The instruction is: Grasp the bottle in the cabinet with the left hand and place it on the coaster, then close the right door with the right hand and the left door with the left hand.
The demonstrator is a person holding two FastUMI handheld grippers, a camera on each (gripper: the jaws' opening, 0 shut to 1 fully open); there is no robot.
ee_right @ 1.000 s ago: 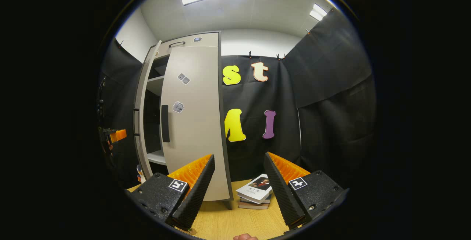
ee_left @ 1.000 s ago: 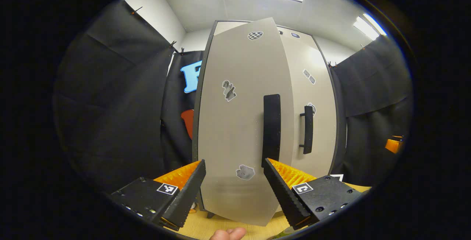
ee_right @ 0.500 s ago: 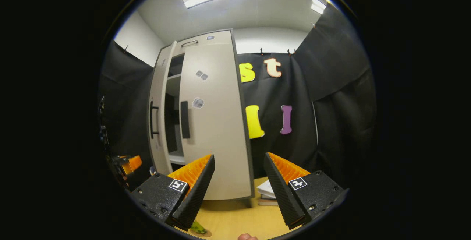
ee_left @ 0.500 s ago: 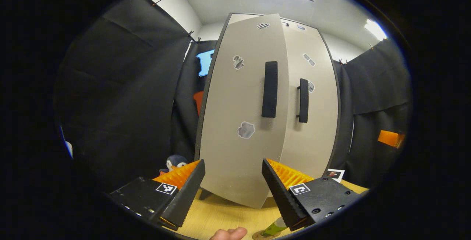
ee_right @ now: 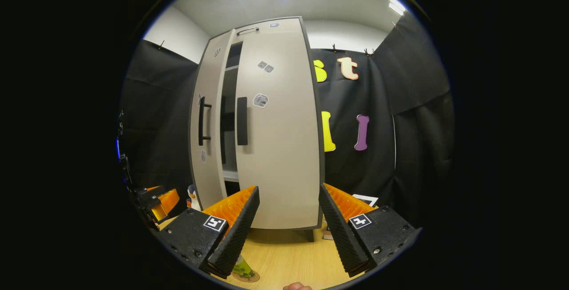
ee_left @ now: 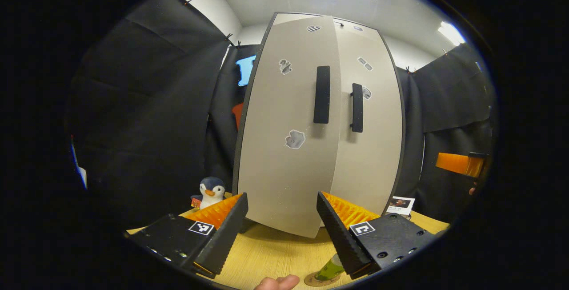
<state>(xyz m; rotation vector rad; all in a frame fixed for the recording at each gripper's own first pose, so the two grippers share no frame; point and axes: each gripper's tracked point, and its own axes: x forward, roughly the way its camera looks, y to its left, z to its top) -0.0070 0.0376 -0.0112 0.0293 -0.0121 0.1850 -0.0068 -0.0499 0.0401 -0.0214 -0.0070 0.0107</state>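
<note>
Two doors: left door ajar, right door shut.
Around: penguin toy left of cabinet, books right.
Bottle: on coaster, under left gripper's right finger.
Grippers: left and right gripper both spread wide, holding nothing.

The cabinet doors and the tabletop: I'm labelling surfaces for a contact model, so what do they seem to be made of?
The cabinet doors look like matte beige laminated board: flat, even colour, dark edge banding, soft light sheen. It could be painted metal; the pictures leave that open. Their handles look like matte black plastic or coated metal. The tabletop looks like light wood or wood-grain laminate: faint streaks run across it.
</note>
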